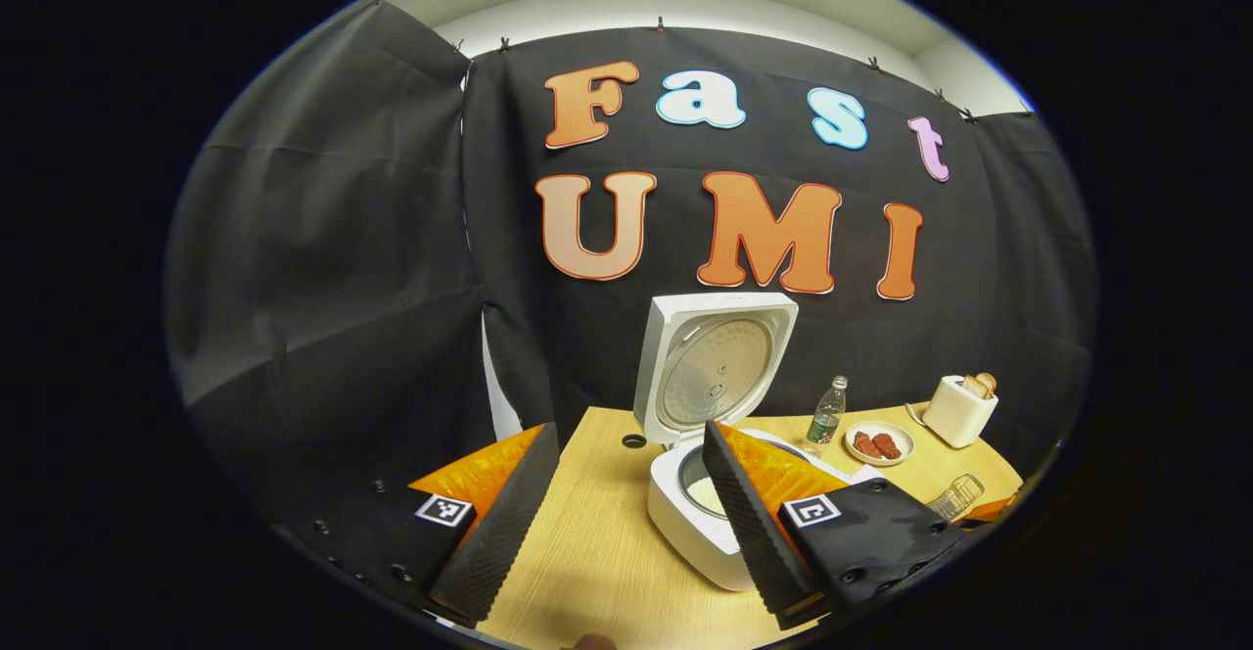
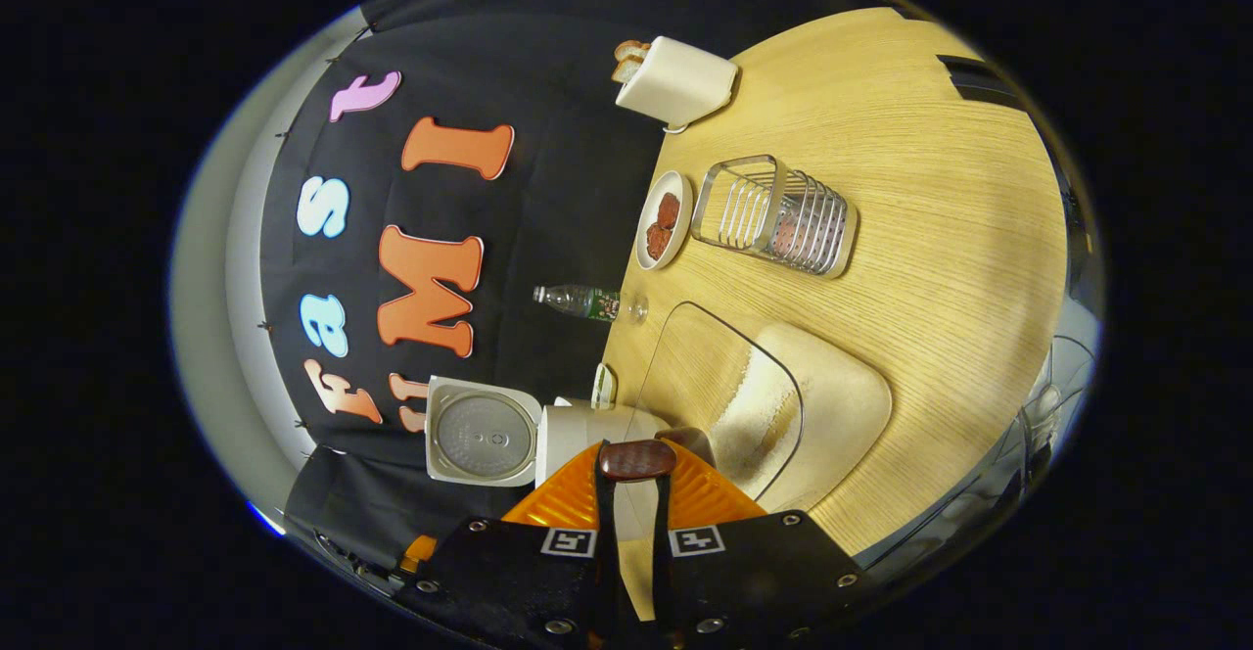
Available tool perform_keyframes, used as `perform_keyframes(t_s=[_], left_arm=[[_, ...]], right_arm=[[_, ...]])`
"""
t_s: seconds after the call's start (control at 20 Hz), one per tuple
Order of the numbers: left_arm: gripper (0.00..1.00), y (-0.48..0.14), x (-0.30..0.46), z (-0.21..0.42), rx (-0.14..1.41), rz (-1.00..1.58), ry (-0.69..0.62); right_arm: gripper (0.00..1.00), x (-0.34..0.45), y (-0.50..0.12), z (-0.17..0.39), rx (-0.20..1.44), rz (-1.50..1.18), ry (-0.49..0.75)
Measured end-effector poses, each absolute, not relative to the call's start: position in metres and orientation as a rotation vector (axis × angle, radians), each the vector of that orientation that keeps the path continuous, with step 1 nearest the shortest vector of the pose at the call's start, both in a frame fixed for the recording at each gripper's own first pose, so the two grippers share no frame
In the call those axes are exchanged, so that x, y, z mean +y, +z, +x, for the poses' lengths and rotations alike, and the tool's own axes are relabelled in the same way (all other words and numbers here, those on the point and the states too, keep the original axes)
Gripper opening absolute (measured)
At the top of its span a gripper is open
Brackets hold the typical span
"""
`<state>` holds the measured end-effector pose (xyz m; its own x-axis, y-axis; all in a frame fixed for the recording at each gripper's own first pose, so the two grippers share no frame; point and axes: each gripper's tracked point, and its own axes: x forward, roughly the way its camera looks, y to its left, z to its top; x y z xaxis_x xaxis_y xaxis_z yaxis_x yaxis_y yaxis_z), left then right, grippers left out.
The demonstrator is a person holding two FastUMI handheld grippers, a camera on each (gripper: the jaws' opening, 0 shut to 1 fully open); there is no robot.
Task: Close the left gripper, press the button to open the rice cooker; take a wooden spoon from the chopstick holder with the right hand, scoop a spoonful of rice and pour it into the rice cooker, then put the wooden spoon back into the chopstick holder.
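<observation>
While the white square rice cooker (image 1: 700, 493) stands lid-up, left gripper (image 1: 617, 523) gapes wide (empty); right gripper (image 2: 634, 513) clamps the brown wooden spoon (image 2: 636, 458).

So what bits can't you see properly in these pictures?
- Left gripper view: a finger of the left claw covers part of the rice cooker pot, so its contents are unclear.
- Right gripper view: the wooden spoon is mostly hidden inside the right claw; I cannot tell whether it carries rice.
- Left gripper view: the chopstick holder is tiny and partly cut off.
</observation>
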<state>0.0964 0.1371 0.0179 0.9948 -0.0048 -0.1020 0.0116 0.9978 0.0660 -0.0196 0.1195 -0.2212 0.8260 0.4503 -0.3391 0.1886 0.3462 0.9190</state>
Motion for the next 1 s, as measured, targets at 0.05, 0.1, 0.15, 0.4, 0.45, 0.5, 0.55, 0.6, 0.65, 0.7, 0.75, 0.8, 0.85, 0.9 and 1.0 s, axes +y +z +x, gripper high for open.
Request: perform_keyframes(t_s=[0.05,0.1,0.15,0.4,0.45,0.5,0.55,0.6,0.65,0.7,0.75,0.8,0.85,0.9,1.0], left_arm=[[1.0,0.019,0.137,0.096,0.1,0.066,-0.008],[1.0,0.018,0.136,0.097,0.1,0.064,-0.008],[1.0,0.018,0.135,0.096,0.101,0.062,-0.009],[0.99,0.016,0.131,0.096,0.103,0.057,-0.017],[0.99,0.016,0.131,0.096,0.103,0.058,-0.018],[0.99,0.015,0.131,0.096,0.103,0.059,-0.018],[0.99,0.014,0.131,0.096,0.104,0.058,-0.02],[1.0,0.014,0.13,0.096,0.106,0.056,-0.021],[1.0,0.014,0.13,0.096,0.105,0.056,-0.021],[1.0,0.014,0.132,0.097,0.105,0.056,-0.018],[1.0,0.015,0.133,0.097,0.106,0.054,-0.017],[1.0,0.015,0.133,0.098,0.105,0.051,-0.016],[1.0,0.015,0.133,0.098,0.104,0.048,-0.016],[1.0,0.015,0.133,0.098,0.103,0.048,-0.016],[1.0,0.013,0.134,0.099,0.106,0.056,-0.015]], right_arm=[[0.13,0.117,-0.219,-0.022,0.611,1.227,0.183],[0.13,0.115,-0.216,-0.022,0.607,1.226,0.181],[0.13,0.112,-0.212,-0.024,0.603,1.227,0.183],[0.13,0.104,-0.191,-0.022,0.582,1.261,0.174],[0.13,0.105,-0.186,-0.022,0.58,1.26,0.176],[0.13,0.106,-0.181,-0.021,0.579,1.256,0.177],[0.13,0.108,-0.176,-0.021,0.578,1.251,0.181],[0.13,0.109,-0.17,-0.02,0.575,1.248,0.189],[0.13,0.111,-0.162,-0.018,0.573,1.252,0.196],[0.13,0.112,-0.154,-0.017,0.567,1.258,0.202],[0.13,0.115,-0.148,-0.016,0.564,1.261,0.213],[0.13,0.118,-0.141,-0.013,0.562,1.26,0.223],[0.13,0.124,-0.134,-0.01,0.56,1.258,0.233],[0.13,0.128,-0.127,-0.007,0.558,1.254,0.248],[0.13,0.136,-0.114,0.001,0.553,1.254,0.279]])
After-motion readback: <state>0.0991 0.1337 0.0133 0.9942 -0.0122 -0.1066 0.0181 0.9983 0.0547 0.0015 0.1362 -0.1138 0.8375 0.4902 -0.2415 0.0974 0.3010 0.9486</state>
